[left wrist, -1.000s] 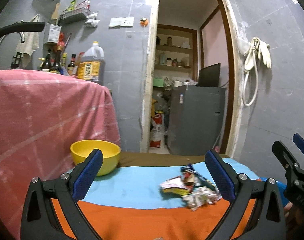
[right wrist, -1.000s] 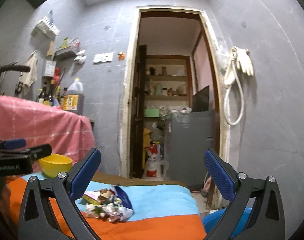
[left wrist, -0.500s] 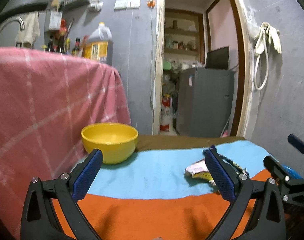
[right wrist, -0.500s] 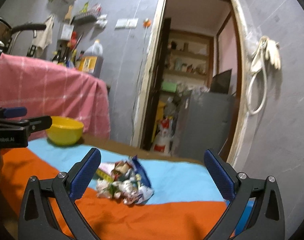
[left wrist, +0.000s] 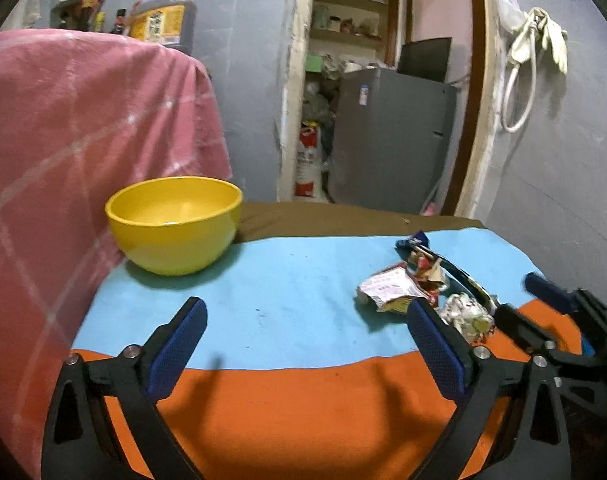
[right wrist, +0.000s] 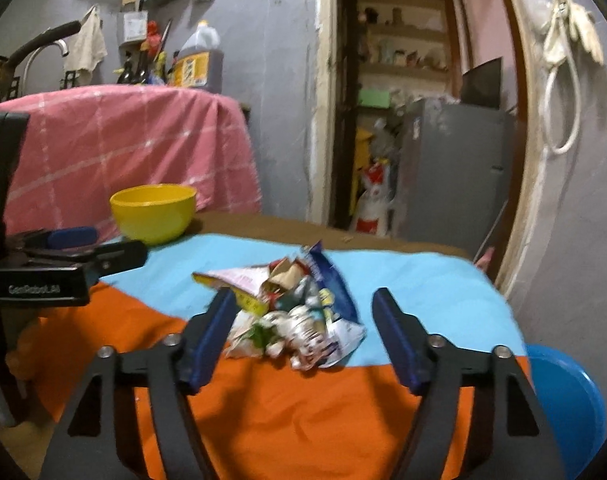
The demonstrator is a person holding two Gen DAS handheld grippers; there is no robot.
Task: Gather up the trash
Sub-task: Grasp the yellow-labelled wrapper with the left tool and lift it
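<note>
right gripper (right wrist: pixel 303 320) sits low over the orange and blue cloth (right wrist: pixel 415 280), jaws apart and just now closing in, with the pile of crumpled wrappers (right wrist: pixel 295 308) lying between its blue pads (right wrist: pixel 213 340); the left pad looks close against the pile's edge, though whether it touches cannot be told, and the right pad stands clear of it. the pile rests where the blue band meets the orange band of the cloth. left of the pile, left gripper (left wrist: pixel 303 344) hovers over bare cloth with its jaws spread wide, narrowing only slightly, nothing between them; in its own view the pile (left wrist: pixel 419 292) shows just beyond its right pad. farther left of the pile and toward the back, a yellow bowl (left wrist: pixel 175 224) stands upright on the cloth, close beside a pink checked cover (left wrist: pixel 83 128). right of the pile and lower, past the cloth's edge, a blue round container (right wrist: pixel 567 392) is partly in view. behind the pile a doorway opens onto a grey cabinet (right wrist: pixel 451 168).
</note>
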